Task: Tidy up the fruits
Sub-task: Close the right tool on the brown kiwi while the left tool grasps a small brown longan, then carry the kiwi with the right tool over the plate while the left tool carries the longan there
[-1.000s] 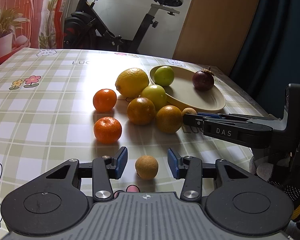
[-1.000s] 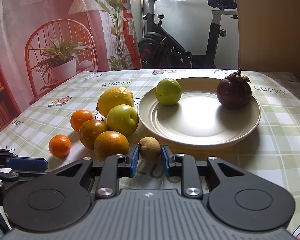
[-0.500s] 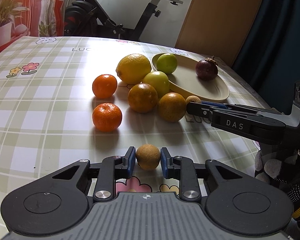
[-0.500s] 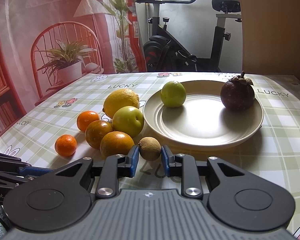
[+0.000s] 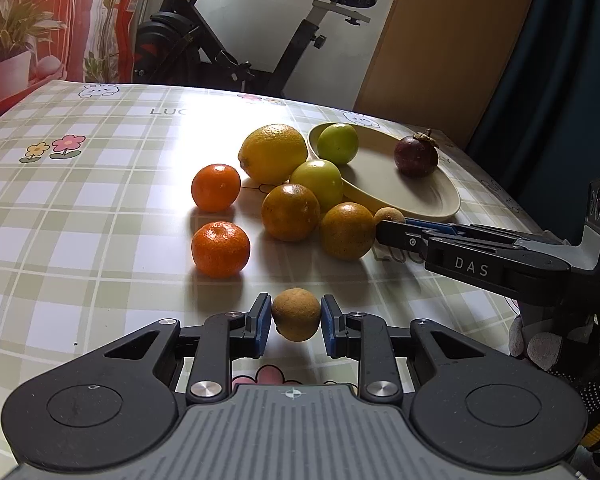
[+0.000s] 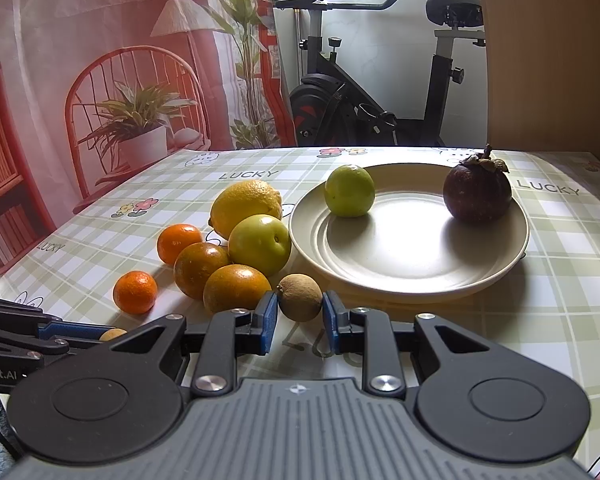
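So both small brown fruits are pinched right now: my left hand-held gripper [image 5: 296, 322] is clamped on one longan [image 5: 296, 314] near the tabletop's [image 5: 100, 216] front edge, and my right hand-held gripper [image 6: 299, 314] squeezes the other longan [image 6: 300, 297] just beside the plate [image 6: 500, 268]. Guessing they're headed there, since a green fruit [image 6: 350, 196] and mangosteen [image 6: 477, 192] already sit on it, while the oranges and lemon [image 6: 246, 206] wait alongside.
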The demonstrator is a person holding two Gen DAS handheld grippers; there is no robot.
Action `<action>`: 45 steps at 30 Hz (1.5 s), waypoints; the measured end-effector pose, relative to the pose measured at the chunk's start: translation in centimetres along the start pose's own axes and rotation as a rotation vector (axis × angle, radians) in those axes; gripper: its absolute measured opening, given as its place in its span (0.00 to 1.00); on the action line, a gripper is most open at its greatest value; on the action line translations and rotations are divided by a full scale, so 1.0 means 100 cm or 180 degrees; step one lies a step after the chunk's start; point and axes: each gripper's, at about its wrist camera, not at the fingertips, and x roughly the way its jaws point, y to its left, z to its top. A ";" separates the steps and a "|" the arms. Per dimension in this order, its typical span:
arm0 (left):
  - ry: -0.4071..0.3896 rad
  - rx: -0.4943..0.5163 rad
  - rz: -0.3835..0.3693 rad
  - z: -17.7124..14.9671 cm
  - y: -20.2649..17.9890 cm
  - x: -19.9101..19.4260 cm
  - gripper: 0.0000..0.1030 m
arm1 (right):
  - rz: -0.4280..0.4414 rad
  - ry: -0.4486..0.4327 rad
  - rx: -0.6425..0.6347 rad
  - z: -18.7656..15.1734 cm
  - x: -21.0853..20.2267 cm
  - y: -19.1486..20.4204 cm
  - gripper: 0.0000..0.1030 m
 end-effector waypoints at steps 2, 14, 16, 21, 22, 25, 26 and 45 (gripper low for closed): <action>-0.0017 0.0008 0.0004 0.000 -0.001 0.000 0.27 | 0.0003 -0.0003 0.0001 0.000 0.000 0.000 0.26; -0.0183 0.0166 0.0007 0.021 -0.008 -0.005 0.27 | 0.0019 -0.0163 -0.0018 0.006 -0.009 -0.001 0.26; -0.0261 0.0182 -0.0020 0.034 -0.010 -0.006 0.27 | 0.0022 -0.0257 -0.0028 0.012 -0.014 -0.005 0.26; -0.0349 0.0117 -0.0181 0.070 -0.021 0.003 0.27 | -0.0073 -0.0422 -0.0031 0.032 -0.019 -0.023 0.26; -0.0320 0.0105 -0.0241 0.078 -0.025 0.009 0.27 | -0.0113 -0.0430 -0.0028 0.034 -0.019 -0.027 0.26; -0.0324 0.0163 -0.0311 0.094 -0.038 0.026 0.27 | -0.0237 -0.0441 -0.0005 0.036 -0.018 -0.045 0.26; -0.0315 0.0194 -0.0336 0.099 -0.044 0.033 0.27 | -0.0277 -0.0430 0.0005 0.035 -0.018 -0.051 0.26; 0.0221 0.0078 -0.0476 0.112 -0.095 0.150 0.27 | -0.0612 -0.0253 0.0022 0.031 0.003 -0.101 0.26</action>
